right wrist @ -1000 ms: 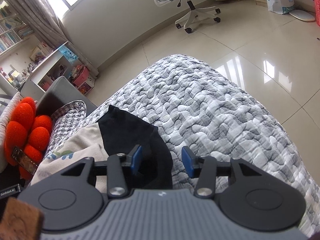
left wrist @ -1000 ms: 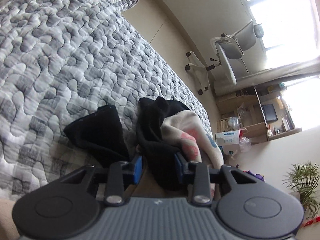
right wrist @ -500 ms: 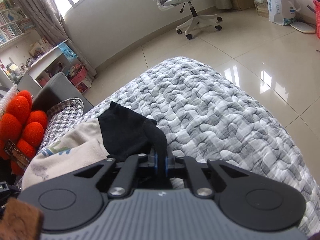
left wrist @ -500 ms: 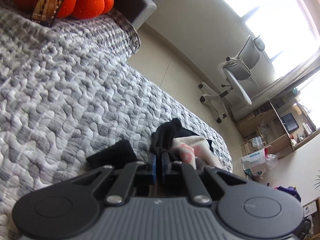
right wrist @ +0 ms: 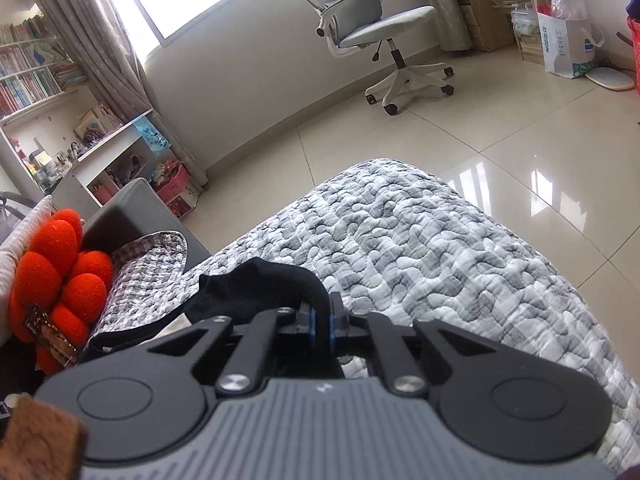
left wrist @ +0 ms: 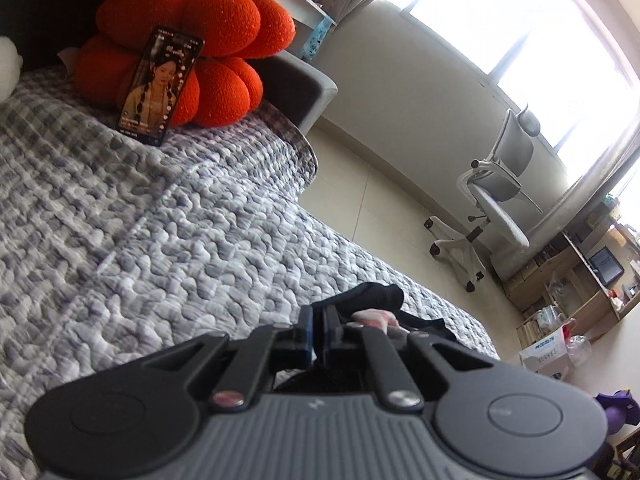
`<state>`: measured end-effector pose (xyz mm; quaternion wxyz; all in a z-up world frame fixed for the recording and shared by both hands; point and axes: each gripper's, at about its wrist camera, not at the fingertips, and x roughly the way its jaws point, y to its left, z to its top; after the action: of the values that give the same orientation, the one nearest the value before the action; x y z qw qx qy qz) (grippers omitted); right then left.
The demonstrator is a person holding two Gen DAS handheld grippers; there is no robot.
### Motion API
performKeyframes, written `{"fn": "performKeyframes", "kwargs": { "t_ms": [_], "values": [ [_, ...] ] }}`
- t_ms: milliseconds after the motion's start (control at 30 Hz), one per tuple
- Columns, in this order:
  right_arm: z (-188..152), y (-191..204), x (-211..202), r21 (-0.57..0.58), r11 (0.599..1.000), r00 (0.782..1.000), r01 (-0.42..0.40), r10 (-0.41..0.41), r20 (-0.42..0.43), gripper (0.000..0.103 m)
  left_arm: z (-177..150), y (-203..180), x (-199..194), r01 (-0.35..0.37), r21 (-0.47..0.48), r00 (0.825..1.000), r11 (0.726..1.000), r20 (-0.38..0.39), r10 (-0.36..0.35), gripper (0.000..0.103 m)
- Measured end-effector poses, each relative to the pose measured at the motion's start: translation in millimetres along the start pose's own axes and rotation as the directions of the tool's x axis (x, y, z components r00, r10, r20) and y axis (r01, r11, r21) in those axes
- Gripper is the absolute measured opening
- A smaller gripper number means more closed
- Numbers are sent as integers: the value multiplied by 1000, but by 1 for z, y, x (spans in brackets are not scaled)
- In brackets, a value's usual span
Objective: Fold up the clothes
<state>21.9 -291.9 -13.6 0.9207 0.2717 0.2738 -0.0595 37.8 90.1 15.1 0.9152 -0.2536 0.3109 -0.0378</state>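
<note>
A garment with black sleeves and a cream, printed body hangs between my two grippers above the grey quilted bed [left wrist: 180, 248]. My left gripper [left wrist: 318, 330] is shut on its black fabric [left wrist: 372, 296]; a bit of the cream and pink print [left wrist: 376, 318] shows just past the fingers. My right gripper [right wrist: 322, 320] is shut on another black part of the garment [right wrist: 260, 284], which drapes off to the left. Most of the garment is hidden under the gripper bodies.
An orange pumpkin cushion [left wrist: 208, 52] with a phone [left wrist: 160, 88] leaning on it sits at the head of the bed [right wrist: 420, 248]. A grey office chair [right wrist: 372, 32] stands on the tiled floor. A paper bag [right wrist: 564, 44] and shelves stand by the wall.
Both grippers went from open around the garment to shut on it, then rose, lifting the garment off the quilt. Both views tilted up toward the room.
</note>
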Motion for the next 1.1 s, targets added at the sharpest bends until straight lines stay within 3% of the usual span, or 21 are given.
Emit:
{"fn": "performKeyframes", "kwargs": {
  "t_ms": [167,400,600,767,1100],
  "values": [
    [-3,11,0,-45,999,999,12,-11,33,6,5,0,-2,-42,63,999,997,33,40,4],
    [1,44,-3,-197,978,987,70,-39,158,6,23,-25,2,-87,183,994,979,80,74,4],
    [11,56,14,-259,958,966,123,-55,253,6,43,-48,21,-170,283,974,944,197,116,4],
    [17,55,48,-276,944,960,178,-105,258,6,46,-51,55,-205,325,964,923,230,134,4],
    [1,43,100,-328,912,960,246,-183,212,6,31,-20,138,-302,335,950,893,183,252,4]
  ]
}}
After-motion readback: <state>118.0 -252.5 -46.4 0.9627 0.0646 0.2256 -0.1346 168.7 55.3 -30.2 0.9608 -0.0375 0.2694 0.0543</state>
